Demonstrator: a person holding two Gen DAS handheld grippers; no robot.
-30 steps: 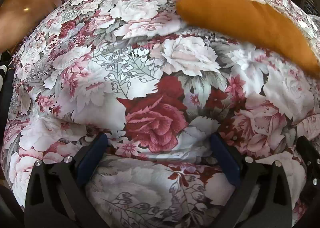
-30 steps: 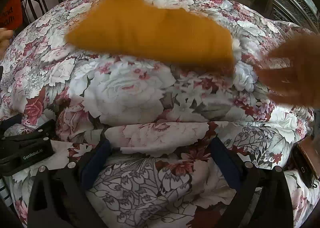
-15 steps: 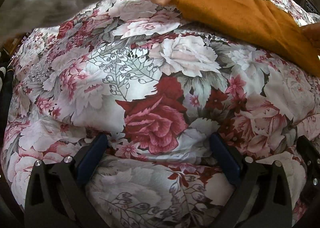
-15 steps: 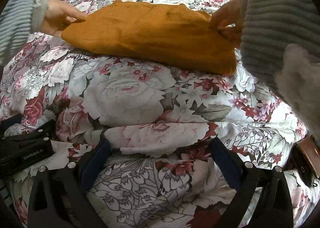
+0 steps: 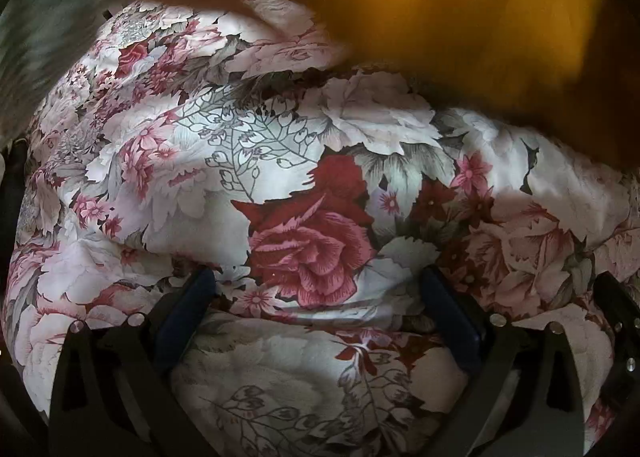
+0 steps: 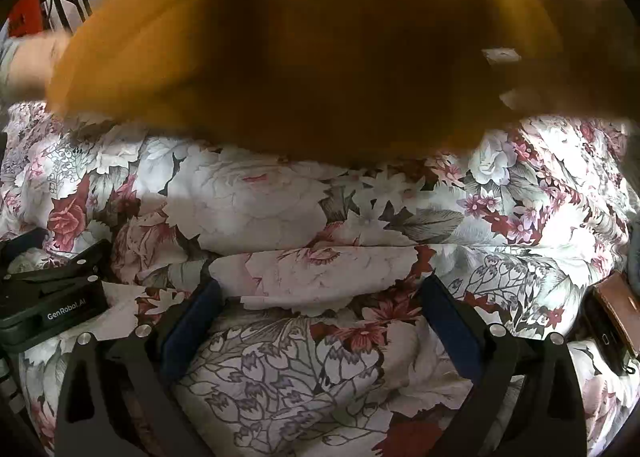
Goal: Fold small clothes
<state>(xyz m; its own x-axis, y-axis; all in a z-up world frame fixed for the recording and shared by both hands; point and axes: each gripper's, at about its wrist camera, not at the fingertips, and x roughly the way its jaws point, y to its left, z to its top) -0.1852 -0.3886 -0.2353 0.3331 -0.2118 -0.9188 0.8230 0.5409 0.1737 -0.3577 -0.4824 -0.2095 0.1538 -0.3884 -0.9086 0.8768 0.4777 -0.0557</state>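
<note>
Nearest, the left tool (image 5: 318,289) rests on the floral bedspread (image 5: 224,185) with its blue-padded fingers spread wide and nothing between them. The right tool (image 6: 318,293) lies the same way, released, over a raised fold of that cover. Beside it to the left sits a black device (image 6: 52,305) (the housing reads GenRobot.AI), and at the right edge a brown case (image 6: 618,313) with a dark phone-like object against it. Farther off, the mustard-orange garment (image 6: 304,57) fills the upper frame as a motion-blurred mass above the bedspread, blocking everything behind; whether it touches the cover cannot be told. A bare hand (image 6: 30,61) shows at its left edge.
</note>
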